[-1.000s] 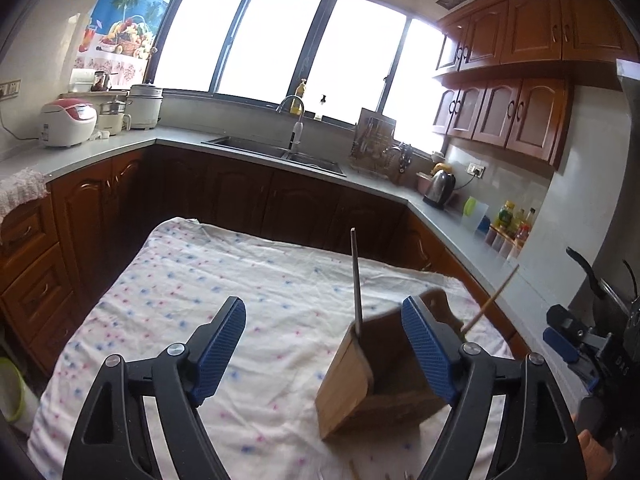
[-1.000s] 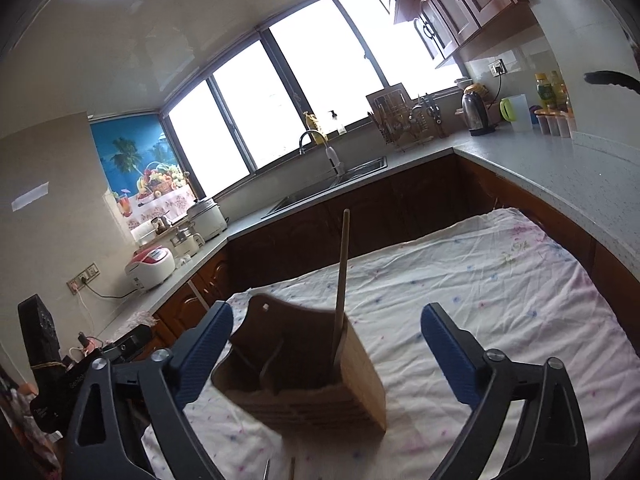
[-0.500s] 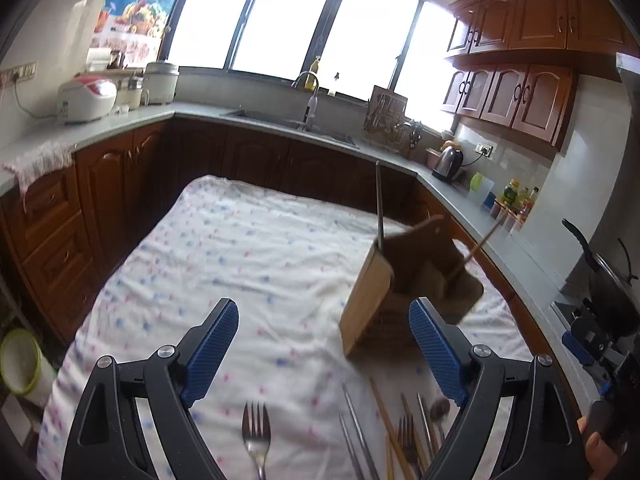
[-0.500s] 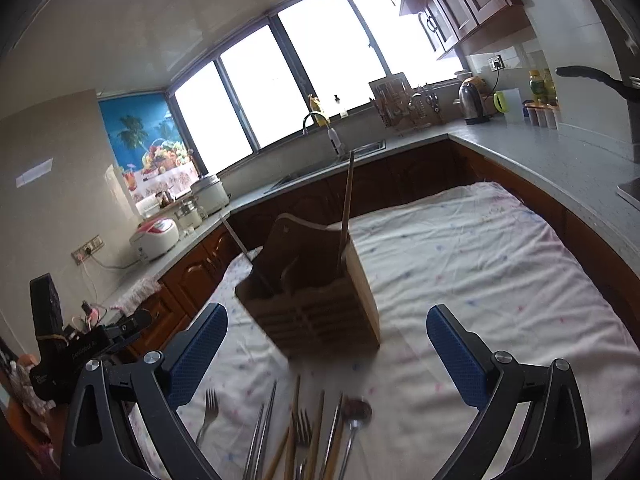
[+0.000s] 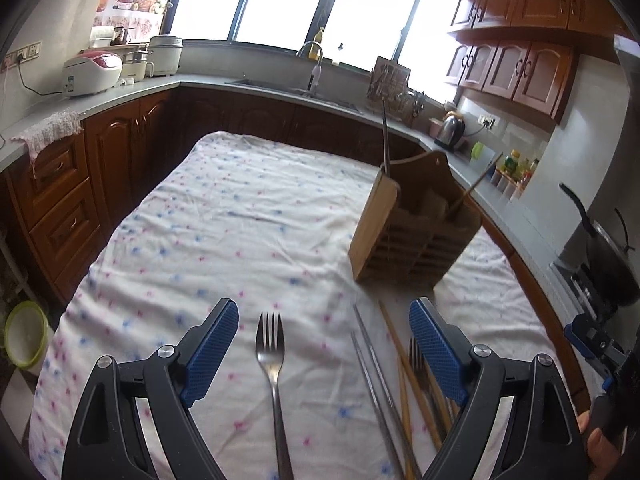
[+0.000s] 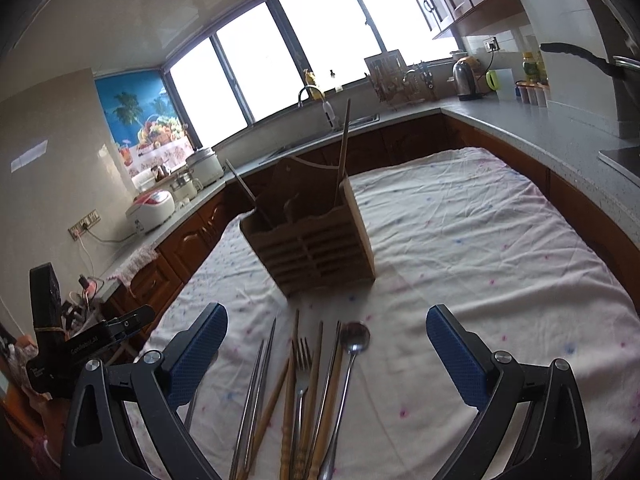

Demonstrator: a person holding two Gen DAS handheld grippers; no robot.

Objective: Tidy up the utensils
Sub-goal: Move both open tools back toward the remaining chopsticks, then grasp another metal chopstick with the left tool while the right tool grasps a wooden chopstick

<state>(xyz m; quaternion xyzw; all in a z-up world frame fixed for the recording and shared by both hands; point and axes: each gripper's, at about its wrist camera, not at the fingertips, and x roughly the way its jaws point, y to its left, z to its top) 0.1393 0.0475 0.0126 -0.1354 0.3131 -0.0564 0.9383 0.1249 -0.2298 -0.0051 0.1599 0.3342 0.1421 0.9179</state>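
A wooden utensil holder [image 5: 414, 228] stands on the cloth-covered table [image 5: 224, 216] with two chopsticks upright in it; it also shows in the right wrist view [image 6: 316, 236]. A metal fork [image 5: 273, 360] lies alone between my left gripper's [image 5: 324, 346] open jaws. Metal chopsticks [image 5: 374, 376] and wooden chopsticks [image 5: 404, 364] lie to its right. In the right wrist view my right gripper [image 6: 326, 354] is open above a row of metal chopsticks [image 6: 256, 384], wooden chopsticks [image 6: 287, 396], a fork [image 6: 302, 368] and a spoon [image 6: 354, 344]. Both grippers are empty.
Kitchen counters [image 6: 532, 120] wrap around the table, with a sink [image 5: 304, 92], rice cookers [image 5: 92, 72], a kettle [image 6: 464, 80] and a pan [image 6: 592, 60]. Wooden cabinets [image 5: 68, 184] stand left of the table. The other gripper shows at the left in the right wrist view [image 6: 80, 352].
Both grippers have pulled back and tilted down from the holder. The loose utensils on the cloth have come into view below the jaws. Nothing was grasped.
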